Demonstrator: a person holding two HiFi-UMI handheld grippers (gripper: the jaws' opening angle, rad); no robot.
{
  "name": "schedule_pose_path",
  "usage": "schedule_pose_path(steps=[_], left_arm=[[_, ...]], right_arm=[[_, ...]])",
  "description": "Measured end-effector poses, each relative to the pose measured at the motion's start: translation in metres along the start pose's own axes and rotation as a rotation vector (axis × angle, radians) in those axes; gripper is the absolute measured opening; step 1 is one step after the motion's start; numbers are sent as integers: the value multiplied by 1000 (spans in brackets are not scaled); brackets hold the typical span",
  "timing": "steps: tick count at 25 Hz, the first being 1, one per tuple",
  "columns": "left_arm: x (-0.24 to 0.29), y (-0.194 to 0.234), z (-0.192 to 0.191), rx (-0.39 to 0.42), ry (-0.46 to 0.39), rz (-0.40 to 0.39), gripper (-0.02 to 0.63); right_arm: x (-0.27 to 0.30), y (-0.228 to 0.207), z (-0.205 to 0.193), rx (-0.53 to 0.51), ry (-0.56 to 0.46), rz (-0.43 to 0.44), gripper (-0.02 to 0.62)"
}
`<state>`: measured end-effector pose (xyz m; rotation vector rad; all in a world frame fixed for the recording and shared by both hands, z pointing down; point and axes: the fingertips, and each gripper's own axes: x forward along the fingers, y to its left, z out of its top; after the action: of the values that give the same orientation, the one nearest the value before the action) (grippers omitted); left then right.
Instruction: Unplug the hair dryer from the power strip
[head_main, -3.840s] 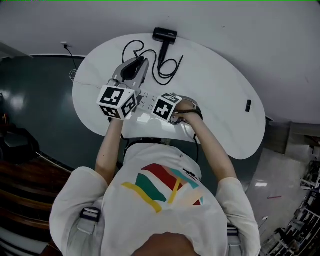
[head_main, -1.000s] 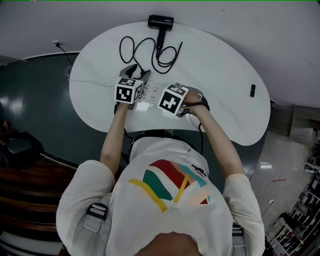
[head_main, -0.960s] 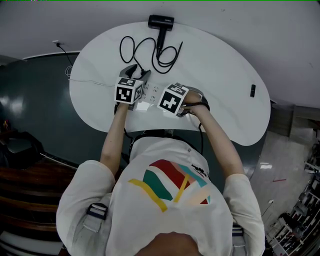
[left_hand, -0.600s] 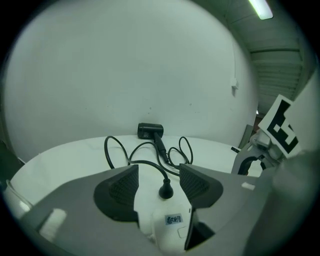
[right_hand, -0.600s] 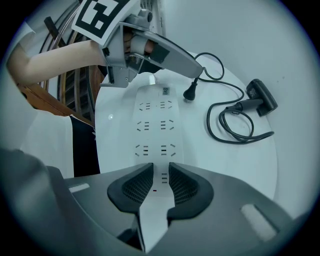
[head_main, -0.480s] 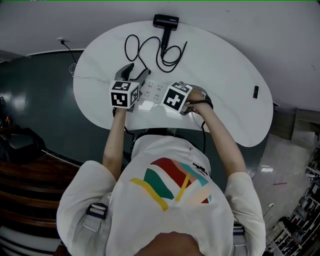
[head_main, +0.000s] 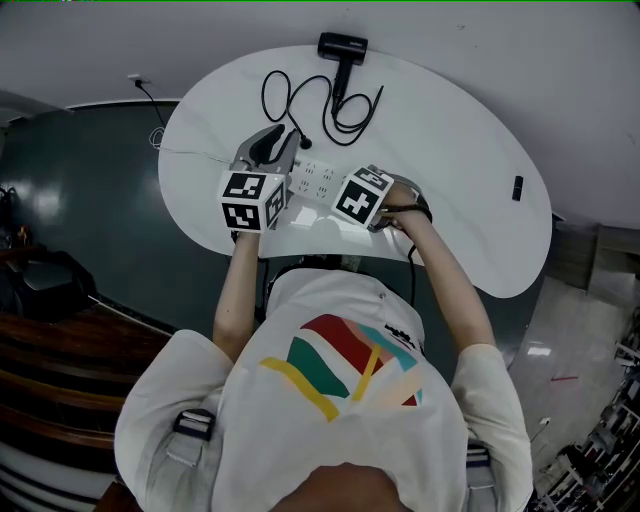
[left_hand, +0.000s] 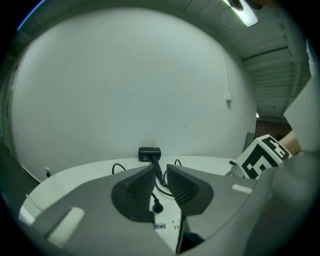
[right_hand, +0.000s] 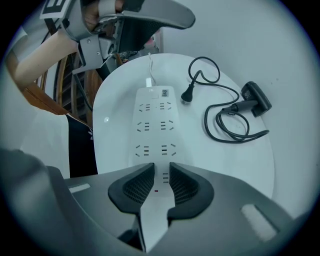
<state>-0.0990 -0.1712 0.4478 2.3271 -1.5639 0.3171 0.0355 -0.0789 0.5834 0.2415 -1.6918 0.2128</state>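
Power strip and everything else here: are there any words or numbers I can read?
Nothing here can be read.
Power strip: a small sticker at its far end, too small to read.
Marker cubes: black and white squares only, no words.
Shirt: small dark print, too blurred.

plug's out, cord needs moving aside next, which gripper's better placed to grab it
Left, probably: left gripper hangs empty near the plug, jaws just closing; right gripper, jaws also narrowing, stands over the power strip.
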Motion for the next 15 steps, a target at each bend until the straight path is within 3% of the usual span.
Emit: schedule_pose_path(steps=[3, 9, 11, 15], left_arm=[[-12, -7, 12, 29, -48, 30, 0], [-24, -9, 35, 42, -104, 45, 0], [-28, -9, 44, 44, -125, 50, 0], [-33, -9, 59, 45, -153, 58, 0]], right_arm=[[-1, 0, 0, 12, -8, -14, 100], [0, 0, -1, 48, -24, -2, 89], [-3, -7, 1, 81, -32, -14, 14], [-23, -25, 18, 102, -94, -62, 14]])
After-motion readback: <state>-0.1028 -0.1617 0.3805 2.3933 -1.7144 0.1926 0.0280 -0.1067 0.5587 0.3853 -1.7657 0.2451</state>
